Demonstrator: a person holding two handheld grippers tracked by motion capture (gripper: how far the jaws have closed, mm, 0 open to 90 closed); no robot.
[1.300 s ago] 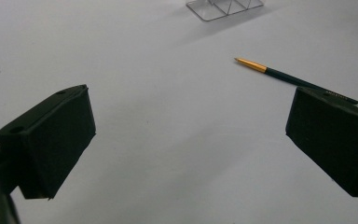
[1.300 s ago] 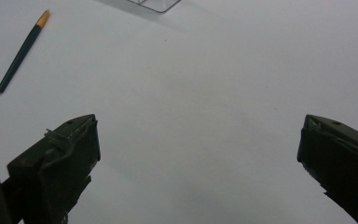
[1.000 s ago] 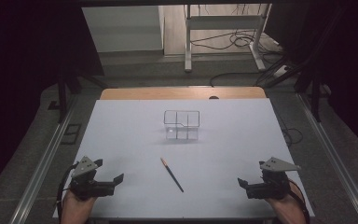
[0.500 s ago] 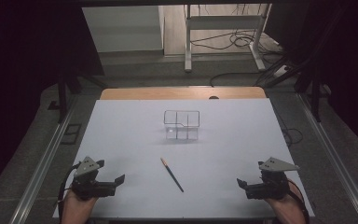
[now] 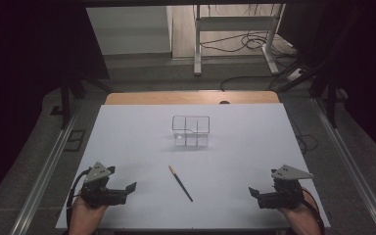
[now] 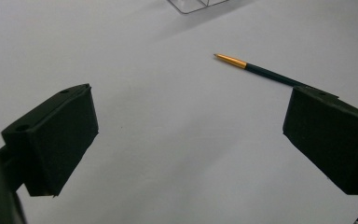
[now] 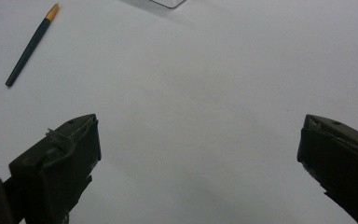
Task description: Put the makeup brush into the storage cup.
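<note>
- Surface (image 5: 127,142): white; clear box (image 5: 191,131) stands toward far edge, centre.
- Left gripper (image 5: 127,188), right gripper (image 5: 254,194): near corners, fingers wide apart, empty.
- Pencil (image 5: 180,183): flat, mid-surface toward near edge. Approach square across shaft, close mid-length.

Two black grippers (image 5: 130,187) (image 5: 252,192) with blocky jaws, grey three-cornered top plates, trailing black cables.
</note>
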